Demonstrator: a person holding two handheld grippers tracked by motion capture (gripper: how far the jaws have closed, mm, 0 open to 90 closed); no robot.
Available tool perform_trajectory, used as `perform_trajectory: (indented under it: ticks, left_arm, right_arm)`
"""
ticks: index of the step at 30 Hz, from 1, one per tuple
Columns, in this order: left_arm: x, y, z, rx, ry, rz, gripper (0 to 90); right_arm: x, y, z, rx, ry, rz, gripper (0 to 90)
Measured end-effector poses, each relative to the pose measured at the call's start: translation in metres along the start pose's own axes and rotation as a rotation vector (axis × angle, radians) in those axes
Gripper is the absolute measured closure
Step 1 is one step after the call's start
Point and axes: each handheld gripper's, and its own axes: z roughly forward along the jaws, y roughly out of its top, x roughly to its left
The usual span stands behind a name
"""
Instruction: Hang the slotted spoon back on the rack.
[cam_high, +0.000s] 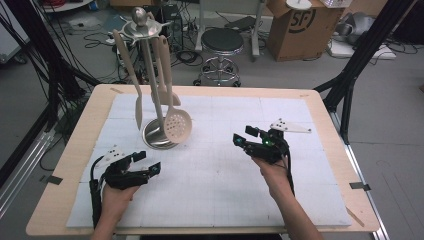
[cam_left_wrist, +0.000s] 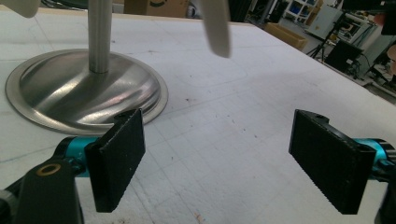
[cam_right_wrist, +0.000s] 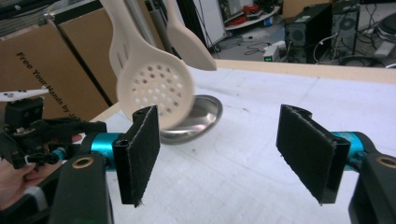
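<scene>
Nearest the person, the left gripper (cam_high: 148, 162) is resting low over the white mat (cam_high: 215, 175), held in the left hand (cam_high: 117, 192), its jaws standing wide apart with nothing between them. In the left gripper view the left gripper (cam_left_wrist: 219, 154) is looking across bare mat toward the steel base (cam_left_wrist: 84, 93) of the utensil stand (cam_left_wrist: 99, 35), which is sitting just beyond the left-hand pad (cam_left_wrist: 116, 158); a cream handle tip (cam_left_wrist: 215, 28) is hanging down into the top of that view.

A little farther in, on the other side, the right gripper (cam_high: 243, 137) is hovering above the mat in the right hand (cam_high: 272, 167), jaws likewise released and gripping nothing. The right gripper (cam_right_wrist: 219, 149) in its own view is facing the slotted skimmer (cam_right_wrist: 155, 86), whose perforated bowl is dangling in front of the stand's base (cam_right_wrist: 196, 116) and partly behind the nearer pad (cam_right_wrist: 140, 154). That view is also catching the other hand and its gripper (cam_right_wrist: 32, 135) at the left edge.

Farther back, the utensil stand (cam_high: 150, 80) is standing upright on the mat's far left part, with the skimmer (cam_high: 177, 125), a spatula (cam_high: 137, 110) and other cream utensils hanging from its top ring. Open mat is lying between both grippers and the stand.

Beyond the wooden table (cam_high: 80, 135), the high view is showing a black stool (cam_high: 221, 42), a cardboard box (cam_high: 300, 27), tangled cables on the floor and black frame legs; the right gripper view is showing cardboard boxes (cam_right_wrist: 51, 70) and computer towers (cam_right_wrist: 322, 28) behind the table edge
</scene>
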Motion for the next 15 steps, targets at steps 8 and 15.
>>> perform_trajectory:
  ticks: [8, 15]
  left_arm:
    - [-0.001, 0.0, 0.0, -0.002, -0.006, 0.002, 18.8]
    - [-0.002, 0.0, 0.001, 0.002, -0.008, 0.005, 18.5]
  right_arm:
    - [-0.01, -0.022, -0.01, 0.007, -0.028, 0.025, 28.3]
    - [-0.016, -0.035, -0.018, 0.035, -0.042, 0.041, 26.2]
